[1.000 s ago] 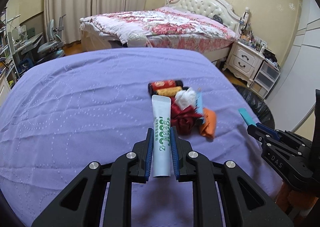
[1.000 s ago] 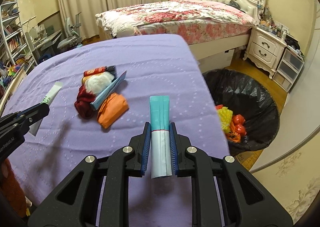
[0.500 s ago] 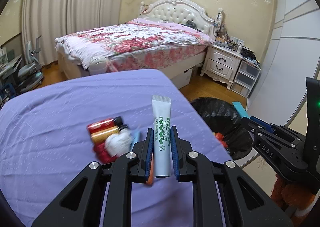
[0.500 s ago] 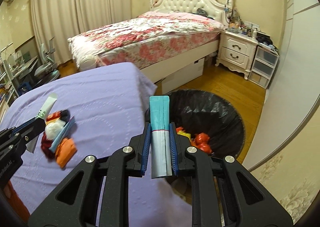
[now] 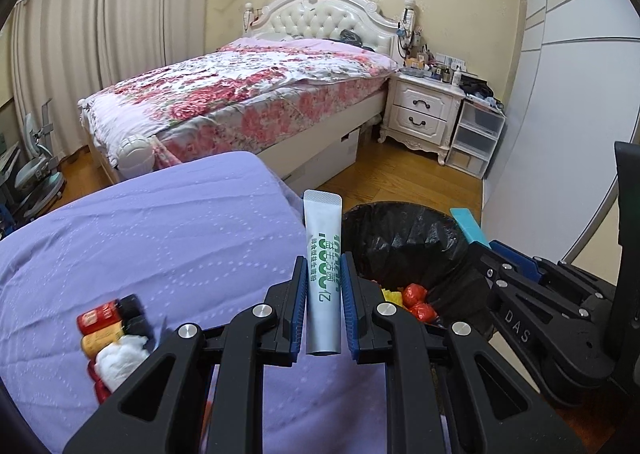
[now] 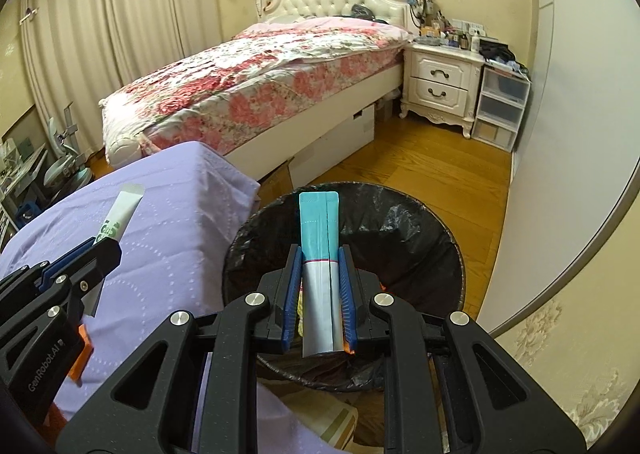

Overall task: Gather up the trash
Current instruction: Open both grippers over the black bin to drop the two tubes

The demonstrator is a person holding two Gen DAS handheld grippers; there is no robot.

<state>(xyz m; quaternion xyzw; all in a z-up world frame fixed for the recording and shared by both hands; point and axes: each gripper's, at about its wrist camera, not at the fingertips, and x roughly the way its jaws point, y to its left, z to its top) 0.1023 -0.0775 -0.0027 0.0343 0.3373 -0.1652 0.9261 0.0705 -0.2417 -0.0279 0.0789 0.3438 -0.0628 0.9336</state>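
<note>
In the left wrist view, the lower left of the frame holds a small heap of trash [image 5: 114,338] on the purple bedspread [image 5: 160,246]: red and yellow wrappers with dark ends and a white crumpled wad, slightly blurred. At bottom centre the left gripper [image 5: 323,274] has its jaws closed on a white sachet with green print [image 5: 322,278], which stands upright between the blue pads, its sealed end pointing up past the bedspread's edge. Just right of it sits the bin lined with a black bag [image 5: 404,238], with red and yellow scraps at its bottom. At the right edge the right gripper [image 5: 478,244] comes in from the side, a teal tip sticking out of it above the bin's rim. A floral bed [image 5: 248,93] fills the upper middle and a white nightstand [image 5: 424,109] stands to the right of it.

In the right wrist view, the left gripper [image 6: 106,248] enters from the lower left over the purple bedspread [image 6: 172,213], the white sachet with green print [image 6: 120,213] slanting up out of it. At centre, the right gripper [image 6: 320,266] is clamped on a teal and silver sachet [image 6: 320,254], held upright directly over the open mouth of the bin lined with a black bag [image 6: 400,238]. The wooden floor [image 6: 420,161] lies beyond, in the right half of the frame.
</note>
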